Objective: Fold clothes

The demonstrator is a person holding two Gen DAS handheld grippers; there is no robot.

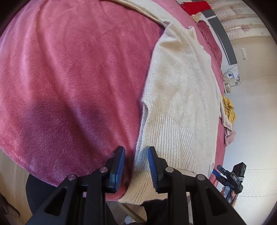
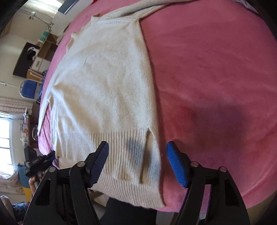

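A cream knit sweater (image 1: 180, 90) lies flat on a pink fleece blanket (image 1: 72, 72), its ribbed hem hanging a little over the near edge. My left gripper (image 1: 136, 152) is open and hovers over the hem's left corner, one finger on each side of the sweater's edge. In the right wrist view the sweater (image 2: 103, 86) fills the middle, with a side slit in the hem. My right gripper (image 2: 137, 147) is wide open above the hem's right corner, holding nothing. The right gripper also shows in the left wrist view (image 1: 230, 176).
The pink blanket (image 2: 207, 77) covers the whole bed. A yellow garment (image 1: 228, 109) and a pale pink one (image 1: 229, 136) hang at the bed's right edge. Red fabric (image 1: 193, 7) lies at the far end. Desk clutter and a blue chair (image 2: 29, 88) stand beside the bed.
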